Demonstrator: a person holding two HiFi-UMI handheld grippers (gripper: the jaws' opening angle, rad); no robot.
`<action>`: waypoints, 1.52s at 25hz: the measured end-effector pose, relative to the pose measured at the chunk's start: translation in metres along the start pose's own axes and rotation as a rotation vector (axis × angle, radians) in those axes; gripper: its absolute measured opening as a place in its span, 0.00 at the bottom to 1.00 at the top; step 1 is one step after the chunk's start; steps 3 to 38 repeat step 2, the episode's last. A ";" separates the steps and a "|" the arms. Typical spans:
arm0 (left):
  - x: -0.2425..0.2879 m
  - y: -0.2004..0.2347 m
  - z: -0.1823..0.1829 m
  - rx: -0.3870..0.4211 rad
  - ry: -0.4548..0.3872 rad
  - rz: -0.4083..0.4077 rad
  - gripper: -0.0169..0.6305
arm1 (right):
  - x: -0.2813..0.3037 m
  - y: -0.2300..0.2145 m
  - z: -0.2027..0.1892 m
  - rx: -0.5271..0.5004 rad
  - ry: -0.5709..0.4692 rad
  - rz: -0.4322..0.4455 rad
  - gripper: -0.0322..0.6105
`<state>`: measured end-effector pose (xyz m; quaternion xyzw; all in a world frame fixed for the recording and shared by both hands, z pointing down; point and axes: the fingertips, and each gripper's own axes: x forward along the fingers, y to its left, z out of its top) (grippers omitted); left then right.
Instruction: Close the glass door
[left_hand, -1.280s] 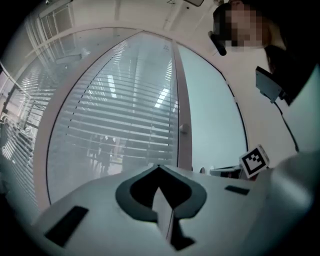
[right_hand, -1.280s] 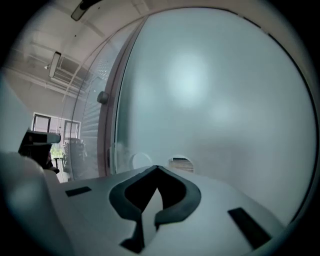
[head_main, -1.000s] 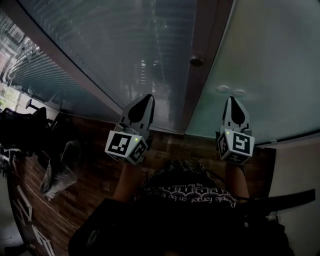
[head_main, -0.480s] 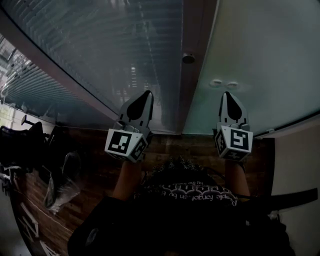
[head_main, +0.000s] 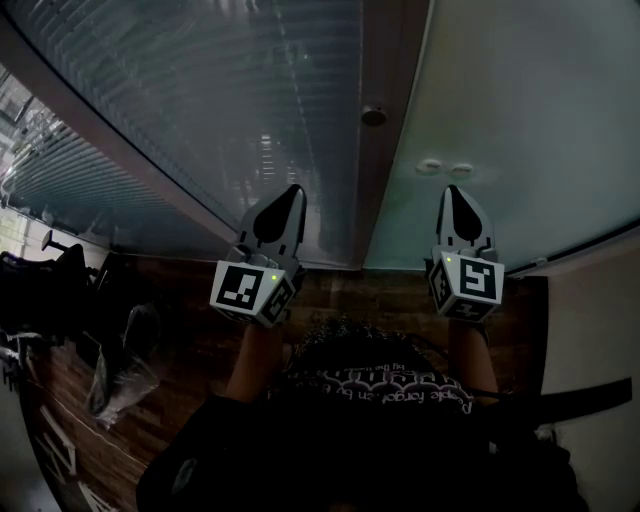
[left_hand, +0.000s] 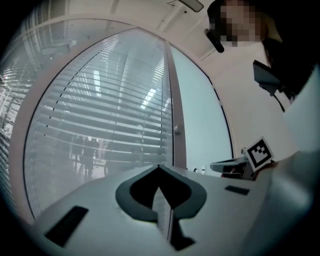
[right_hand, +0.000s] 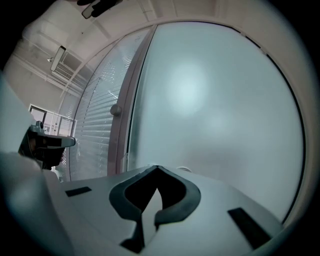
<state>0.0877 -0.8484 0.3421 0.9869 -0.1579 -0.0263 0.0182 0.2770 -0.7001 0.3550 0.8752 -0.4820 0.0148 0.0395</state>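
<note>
- Glass door (head_main: 520, 110): a frosted pane that fills the right side of the head view, straight ahead of the right tool (head_main: 453, 192). Its left edge runs along a brown upright post (head_main: 378, 190). Whether any gap lies between edge and post cannot be told.
- Two small round fittings (head_main: 445, 168) sit side by side on the frosted pane, just above the right tool's tip in the head view.
- A round knob (head_main: 374, 116) sits on the post, higher than the fittings.
- Left of the post stands a clear pane (head_main: 220, 100) with horizontal blinds behind it. In the left gripper view, dim figures of people show among the slats.
- On the other side of the post, the left tool (head_main: 291, 196) has its jaws fully together with nothing between them. It points level at the blinds pane, just beside the post. Whether its tip touches the glass cannot be told.
- The right tool's jaws are likewise pressed together and hold nothing. It points level at the frosted pane, near it, and contact cannot be made out.
- The two tools are held side by side, well apart, with the post between them in the head view. Each carries its marker cube at the rear, the left cube (head_main: 252, 290) and the right cube (head_main: 468, 287).
- A wooden floor (head_main: 200, 340) runs below the glass, and a crumpled clear plastic bag (head_main: 120, 360) lies on it at the left. The dark shapes at the far left are too dim to name.
- The person's dark patterned top (head_main: 380, 385) fills the bottom of the head view.
</note>
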 end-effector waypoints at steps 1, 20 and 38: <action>-0.001 0.000 0.000 -0.013 -0.004 0.000 0.03 | 0.000 0.000 0.000 -0.002 -0.002 0.001 0.05; -0.002 0.000 0.000 -0.026 -0.008 0.001 0.03 | -0.001 0.000 0.000 -0.004 -0.004 0.001 0.05; -0.002 0.000 0.000 -0.026 -0.008 0.001 0.03 | -0.001 0.000 0.000 -0.004 -0.004 0.001 0.05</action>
